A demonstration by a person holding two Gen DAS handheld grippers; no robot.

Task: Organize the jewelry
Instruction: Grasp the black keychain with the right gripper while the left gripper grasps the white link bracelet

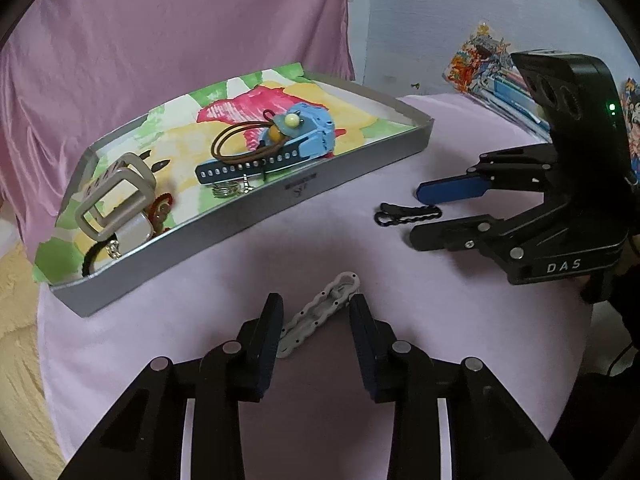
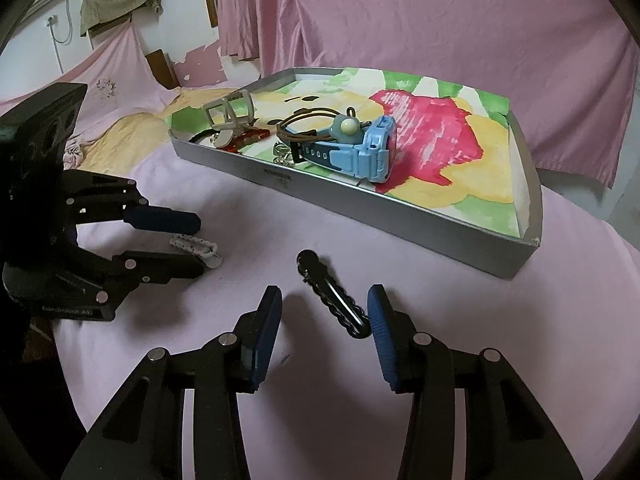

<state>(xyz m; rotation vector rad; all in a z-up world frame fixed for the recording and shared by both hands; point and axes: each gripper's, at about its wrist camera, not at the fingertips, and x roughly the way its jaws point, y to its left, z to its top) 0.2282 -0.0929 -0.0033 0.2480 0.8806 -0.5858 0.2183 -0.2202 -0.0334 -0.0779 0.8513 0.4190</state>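
Note:
A grey tray (image 1: 256, 216) lined with flowered paper holds a blue watch (image 1: 308, 132), a brown cord loop, a beige frame (image 1: 120, 196) and other small pieces. It also shows in the right wrist view (image 2: 400, 200). A white hair clip (image 1: 320, 312) lies on the pink cloth between the open fingers of my left gripper (image 1: 316, 312). A black hair clip (image 2: 332, 296) lies on the cloth between the open fingers of my right gripper (image 2: 324, 304), close to the right finger. Each gripper shows in the other's view: the right one (image 1: 420, 214) and the left one (image 2: 196, 240).
The round table (image 1: 360, 400) wears a pink cloth and its edge curves near on the left. Colourful books (image 1: 492, 76) lie at the back right. Pink drapes hang behind the tray.

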